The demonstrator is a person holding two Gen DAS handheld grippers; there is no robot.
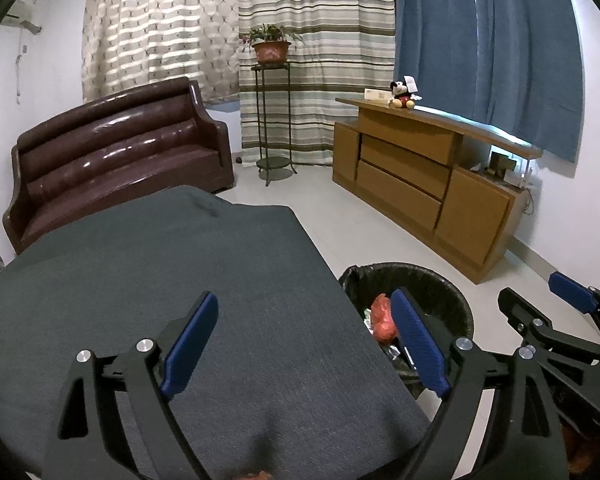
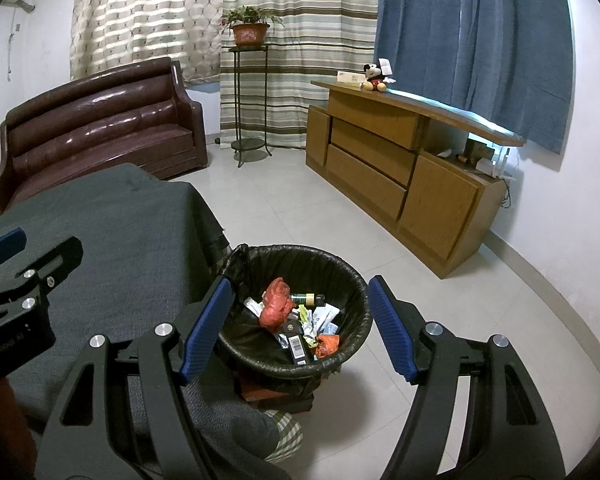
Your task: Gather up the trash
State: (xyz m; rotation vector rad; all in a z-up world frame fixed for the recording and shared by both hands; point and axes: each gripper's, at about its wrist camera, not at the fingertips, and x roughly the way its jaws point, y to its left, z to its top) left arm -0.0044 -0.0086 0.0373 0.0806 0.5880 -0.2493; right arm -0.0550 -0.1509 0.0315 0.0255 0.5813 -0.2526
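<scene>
A black-lined trash bin (image 2: 336,272) stands on the floor beside the grey-clothed table (image 2: 120,232). In it lie a crumpled red bag (image 2: 276,304), a dark bottle (image 2: 310,299), a black barcoded box (image 2: 296,344), an orange wrapper (image 2: 327,345) and paper scraps. My right gripper (image 2: 300,284) hovers open above the bin, with nothing between its blue pads. My left gripper (image 1: 304,300) is open and empty over the table's right edge (image 1: 180,264); the bin (image 1: 440,292) and red bag (image 1: 382,316) show behind its right finger. Each gripper appears at the edge of the other's view: right gripper (image 1: 540,294), left gripper (image 2: 36,244).
A brown leather sofa (image 2: 100,132) stands behind the table. A metal plant stand (image 2: 250,100) holds a potted plant before the striped curtains. A wooden cabinet (image 2: 400,168) with a plush mouse (image 2: 376,78) lines the right wall. Pale floor tiles (image 2: 280,200) lie between.
</scene>
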